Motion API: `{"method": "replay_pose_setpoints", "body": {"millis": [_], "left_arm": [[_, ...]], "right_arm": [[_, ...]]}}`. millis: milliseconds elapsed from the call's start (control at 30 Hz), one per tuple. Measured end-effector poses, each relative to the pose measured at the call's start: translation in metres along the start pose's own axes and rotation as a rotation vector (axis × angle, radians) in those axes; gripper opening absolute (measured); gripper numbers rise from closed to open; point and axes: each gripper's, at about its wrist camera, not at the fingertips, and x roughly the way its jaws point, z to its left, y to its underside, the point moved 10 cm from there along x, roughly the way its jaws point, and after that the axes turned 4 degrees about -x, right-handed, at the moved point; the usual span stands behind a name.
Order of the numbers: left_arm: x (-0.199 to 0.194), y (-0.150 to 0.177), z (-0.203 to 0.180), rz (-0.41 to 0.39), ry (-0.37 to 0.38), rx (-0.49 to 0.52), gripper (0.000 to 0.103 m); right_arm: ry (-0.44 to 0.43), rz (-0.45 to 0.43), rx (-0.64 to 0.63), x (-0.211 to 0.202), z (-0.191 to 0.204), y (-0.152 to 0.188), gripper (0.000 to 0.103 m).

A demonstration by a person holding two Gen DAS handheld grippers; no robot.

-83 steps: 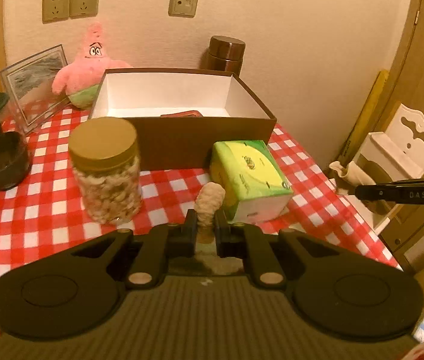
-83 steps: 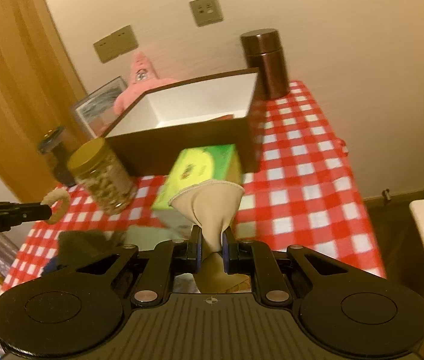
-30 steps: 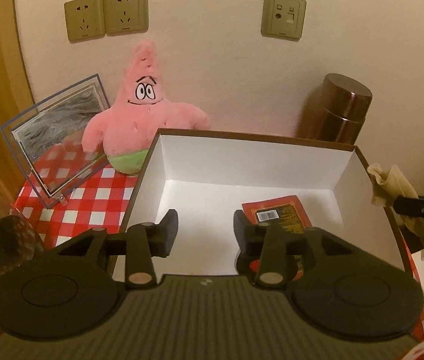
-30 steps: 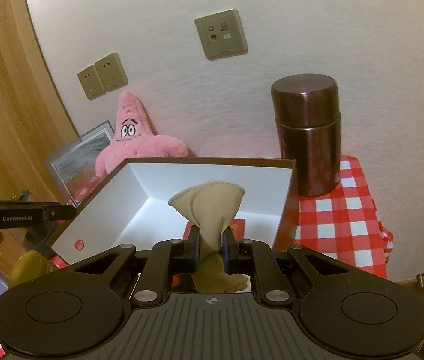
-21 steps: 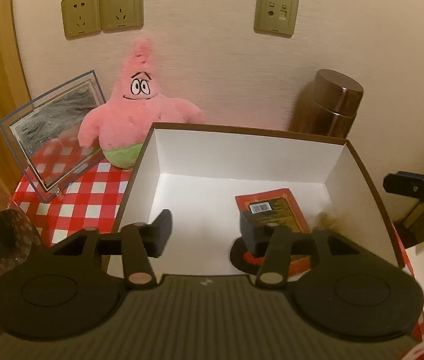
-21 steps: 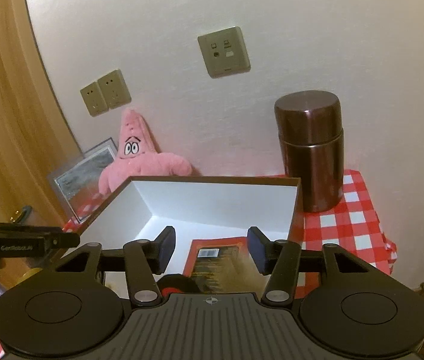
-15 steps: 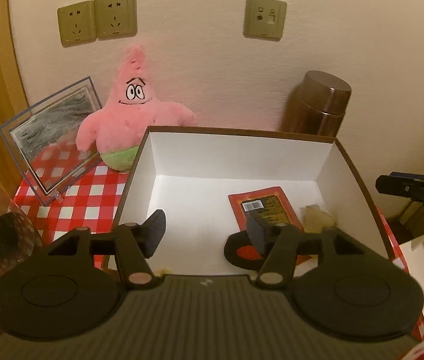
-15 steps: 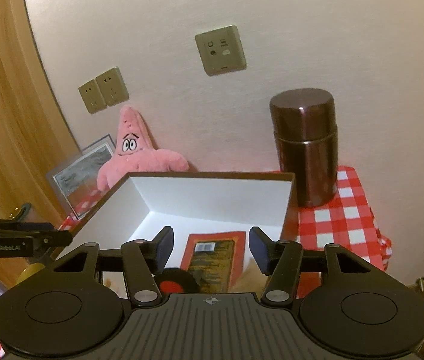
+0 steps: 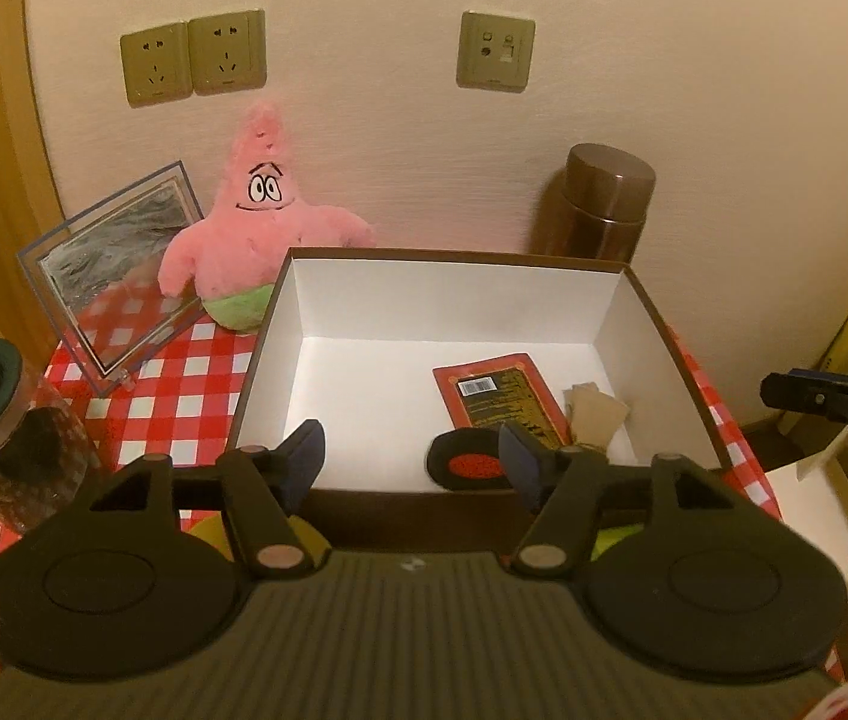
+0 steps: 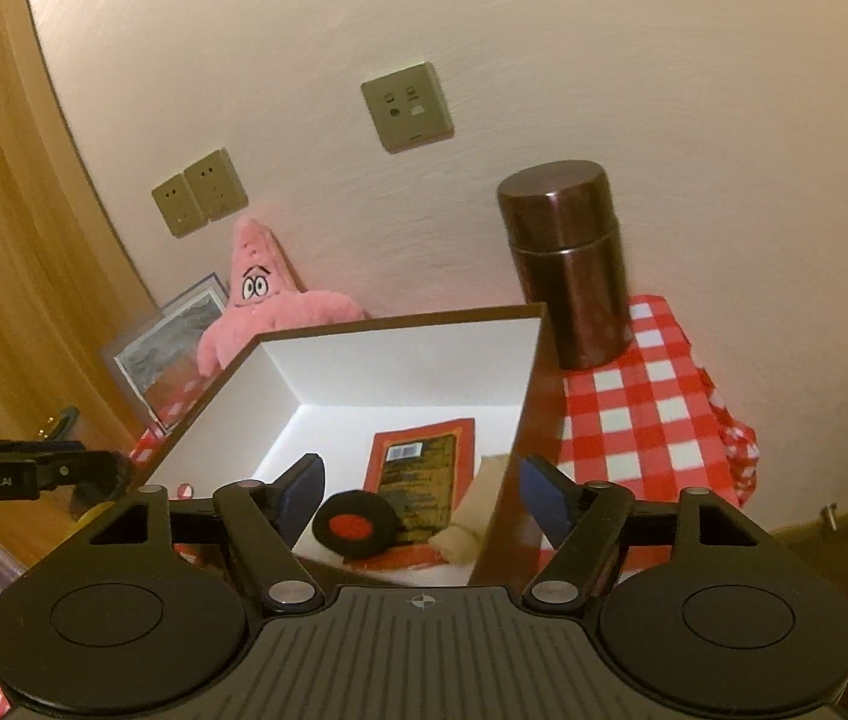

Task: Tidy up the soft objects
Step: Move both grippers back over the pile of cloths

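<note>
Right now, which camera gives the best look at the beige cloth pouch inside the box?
The left wrist view: the beige cloth pouch lies there in the open beside the red packet, near the box wall. The right wrist view shows only part of it, cut off by the box's near wall.

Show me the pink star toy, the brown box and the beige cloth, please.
pink star toy [image 9: 255,228], left wrist view, its face.
brown box [image 9: 454,256], left wrist view, far rim.
beige cloth [image 9: 595,414], left wrist view, its middle.
</note>
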Motion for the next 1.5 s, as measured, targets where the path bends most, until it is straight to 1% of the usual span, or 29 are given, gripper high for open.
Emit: {"method": "replay_pose_setpoints", "body": {"millis": [167,333,433,733,1067,1500], "left_arm": [[-0.020,0.011,0.002,-0.009,0.001,0.005,0.064],[-0.042,0.026,0.005,-0.009,0.010,-0.003,0.069],[-0.055,0.035,0.010,-0.010,0.009,-0.014,0.075],[-0.092,0.067,0.028,0.005,0.039,-0.020,0.076],[-0.129,0.108,0.068,0.022,0.046,-0.031,0.076],[-0.155,0.156,0.125,0.057,0.019,-0.060,0.075]], "right_arm": [[0.011,-0.015,0.044,-0.028,0.002,0.012,0.074],[0.020,-0.028,0.086,-0.056,0.007,0.027,0.074],[0.034,-0.040,0.106,-0.073,0.013,0.036,0.075],[0.082,-0.042,0.133,-0.113,0.038,0.069,0.075],[0.137,-0.001,0.153,-0.141,0.062,0.120,0.075],[0.186,0.063,0.195,-0.154,0.097,0.174,0.075]]}}
